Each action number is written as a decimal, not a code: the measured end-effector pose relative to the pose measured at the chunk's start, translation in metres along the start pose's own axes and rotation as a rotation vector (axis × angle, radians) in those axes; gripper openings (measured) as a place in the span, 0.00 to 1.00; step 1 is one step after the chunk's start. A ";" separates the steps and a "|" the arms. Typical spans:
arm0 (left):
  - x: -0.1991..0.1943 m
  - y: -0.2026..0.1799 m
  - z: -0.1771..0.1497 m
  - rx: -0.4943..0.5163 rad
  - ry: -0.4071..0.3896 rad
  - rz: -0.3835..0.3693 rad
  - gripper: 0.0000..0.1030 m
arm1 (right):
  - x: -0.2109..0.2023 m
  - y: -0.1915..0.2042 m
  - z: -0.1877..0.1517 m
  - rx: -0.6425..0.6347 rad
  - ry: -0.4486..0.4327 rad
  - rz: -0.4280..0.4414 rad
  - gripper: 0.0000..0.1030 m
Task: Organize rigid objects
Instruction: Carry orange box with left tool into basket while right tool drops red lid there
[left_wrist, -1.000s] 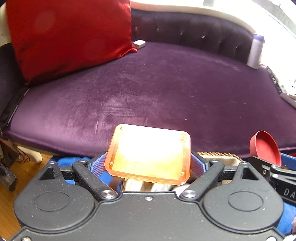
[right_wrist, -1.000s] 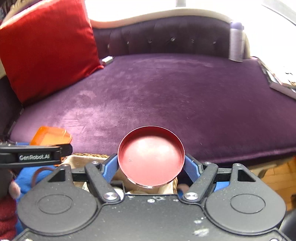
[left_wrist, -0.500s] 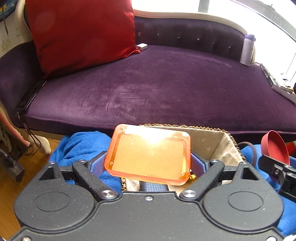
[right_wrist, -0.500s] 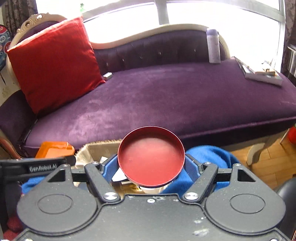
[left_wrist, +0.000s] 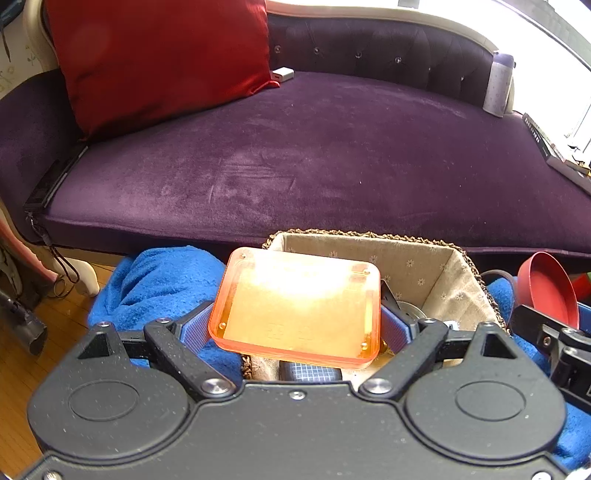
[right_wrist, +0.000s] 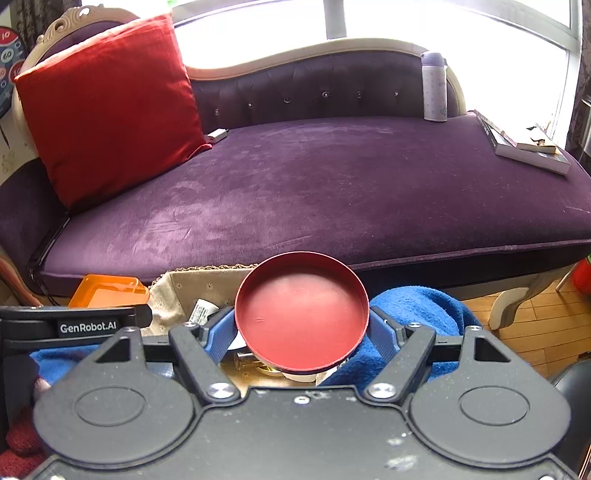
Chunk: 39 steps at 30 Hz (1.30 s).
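Above the lined basket (left_wrist: 424, 266), both tongs have drawn back from the sofa (left_wrist: 314, 158): left tongs (left_wrist: 295, 325) clamp an orange lid (left_wrist: 295, 310), right tongs (right_wrist: 301, 332) a red dish (right_wrist: 301, 317), likely bound for the basket.

Orange lid (left_wrist: 295, 310), red tin (right_wrist: 301, 319), purple sofa (right_wrist: 332, 192), seemingly flower-dotted beige basket lining (left_wrist: 417, 266).

A home living room.
Beyond the jaws: a tufted purple velvet chaise (right_wrist: 332, 192) with a red cushion (right_wrist: 107, 103) under a bright window (right_wrist: 369, 22); wood flooring (right_wrist: 535, 332) lower right.
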<state>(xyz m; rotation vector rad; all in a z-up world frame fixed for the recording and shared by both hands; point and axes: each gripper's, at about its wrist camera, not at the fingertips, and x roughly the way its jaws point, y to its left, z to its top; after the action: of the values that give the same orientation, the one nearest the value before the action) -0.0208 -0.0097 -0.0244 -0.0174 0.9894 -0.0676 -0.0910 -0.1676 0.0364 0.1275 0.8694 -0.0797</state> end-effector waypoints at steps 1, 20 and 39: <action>0.001 0.000 0.000 -0.002 0.005 -0.002 0.84 | 0.001 0.000 0.000 -0.002 0.004 0.000 0.73; 0.005 0.002 0.002 -0.012 0.032 -0.018 0.84 | 0.008 0.000 0.002 -0.005 0.028 0.009 0.74; 0.003 0.000 0.001 0.003 0.031 -0.022 0.85 | 0.007 -0.007 0.001 0.019 0.026 0.019 0.77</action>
<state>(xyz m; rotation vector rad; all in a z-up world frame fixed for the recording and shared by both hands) -0.0181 -0.0097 -0.0260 -0.0250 1.0204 -0.0900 -0.0867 -0.1749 0.0311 0.1545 0.8933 -0.0688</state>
